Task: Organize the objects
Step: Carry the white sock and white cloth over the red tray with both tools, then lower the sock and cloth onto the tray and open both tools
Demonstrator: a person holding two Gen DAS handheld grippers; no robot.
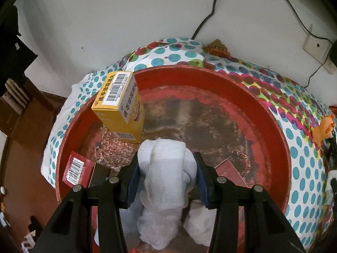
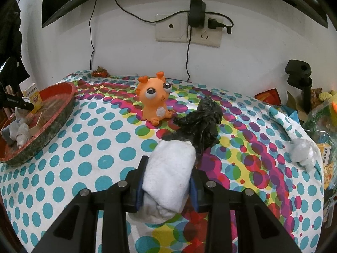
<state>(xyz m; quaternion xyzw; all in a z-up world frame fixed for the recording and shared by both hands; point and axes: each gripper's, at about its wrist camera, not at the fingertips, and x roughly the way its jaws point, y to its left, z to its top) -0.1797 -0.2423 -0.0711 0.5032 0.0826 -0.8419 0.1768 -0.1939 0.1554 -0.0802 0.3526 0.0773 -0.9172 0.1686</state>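
Room: white wall (image 2: 130,48) ahead of both grippers, with a socket plate and black cables; a dark screen edge shows along the top of the right wrist view.
Worktop: polka-dot cloth in teal, magenta and yellow (image 2: 88,147) covers it, so loose things rest on fabric rather than a hard top.
Tray: round red tray with a worn, mottled floor (image 1: 280,135) sits directly under and ahead of the left gripper; from the right gripper it lies far to the left. It looks like the collecting place for the tidy-up.
Tray contents: yellow cardboard box with barcode (image 1: 121,105) stands tilted ahead-left of the left gripper; dark red carton with barcode label (image 1: 76,170) leans at the rim to its left; another dark red flat box (image 1: 229,171) lies just right of it; pale bundles rest below the fingers.
Left gripper (image 1: 166,181): closed around a white rolled mesh cloth (image 1: 166,168), held over the tray floor, probably for setting down inside.
Right gripper (image 2: 167,181): pinching a white rolled towel (image 2: 170,168) just above the cloth, likely bound for the tray too.
Loose items: black crumpled plastic bag (image 2: 202,122) just ahead of the right gripper; orange rubber big-eyed toy (image 2: 154,100) farther ahead; white wad (image 2: 303,149) far right.
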